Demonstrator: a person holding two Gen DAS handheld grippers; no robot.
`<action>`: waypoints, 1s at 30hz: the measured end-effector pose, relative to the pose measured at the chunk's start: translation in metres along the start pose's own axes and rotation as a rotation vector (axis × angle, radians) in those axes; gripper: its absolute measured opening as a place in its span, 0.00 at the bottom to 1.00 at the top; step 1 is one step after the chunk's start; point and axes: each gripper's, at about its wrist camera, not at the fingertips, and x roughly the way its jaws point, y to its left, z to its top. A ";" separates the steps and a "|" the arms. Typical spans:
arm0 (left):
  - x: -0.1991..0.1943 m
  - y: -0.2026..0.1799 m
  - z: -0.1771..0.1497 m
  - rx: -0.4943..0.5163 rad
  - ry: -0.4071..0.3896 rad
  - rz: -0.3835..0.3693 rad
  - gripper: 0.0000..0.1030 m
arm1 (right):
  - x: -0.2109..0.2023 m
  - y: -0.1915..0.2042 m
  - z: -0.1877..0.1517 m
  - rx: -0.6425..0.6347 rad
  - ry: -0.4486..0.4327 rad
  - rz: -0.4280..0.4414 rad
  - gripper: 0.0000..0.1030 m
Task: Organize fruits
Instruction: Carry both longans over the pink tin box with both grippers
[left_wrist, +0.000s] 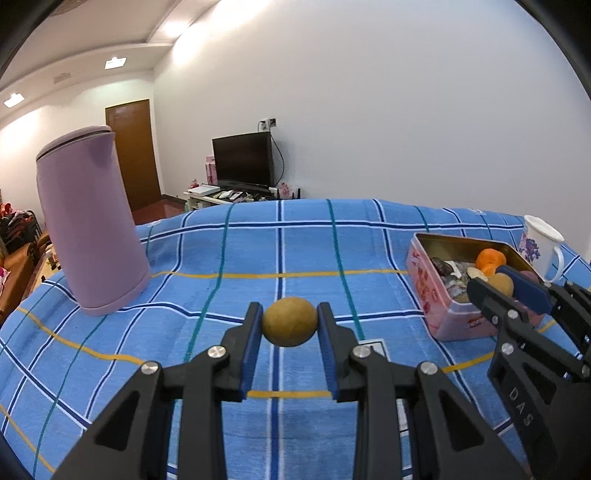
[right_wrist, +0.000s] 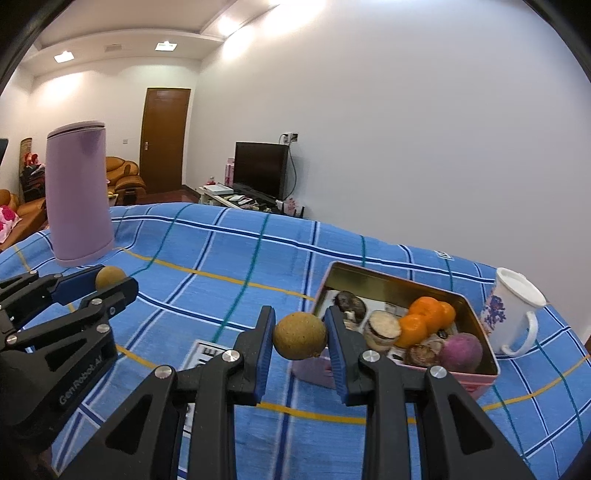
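Left wrist view: we see the left gripper (left_wrist: 290, 322) clamped on a round tan-brown fruit (left_wrist: 290, 321), held above the blue plaid tablecloth (left_wrist: 229, 254). A tall lilac kettle (left_wrist: 88, 221) stands far left.

Right wrist view: we see the right gripper (right_wrist: 300, 341) clenched on a second round tan-brown fruit (right_wrist: 300, 340), just before the near-left corner of the open pink rectangular tin (right_wrist: 476, 380), which contains orange tangerines (right_wrist: 424, 317). A white floral mug (right_wrist: 511, 314) stands just beside the tin.
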 end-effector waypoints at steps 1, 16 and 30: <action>0.000 -0.002 0.000 0.002 0.001 -0.003 0.31 | 0.000 -0.003 -0.001 0.000 0.000 -0.004 0.29; -0.001 -0.046 0.002 0.068 -0.003 -0.053 0.31 | -0.003 -0.043 -0.008 0.023 0.002 -0.070 0.29; 0.000 -0.097 0.014 0.110 -0.028 -0.144 0.31 | 0.000 -0.086 -0.011 0.054 0.010 -0.159 0.29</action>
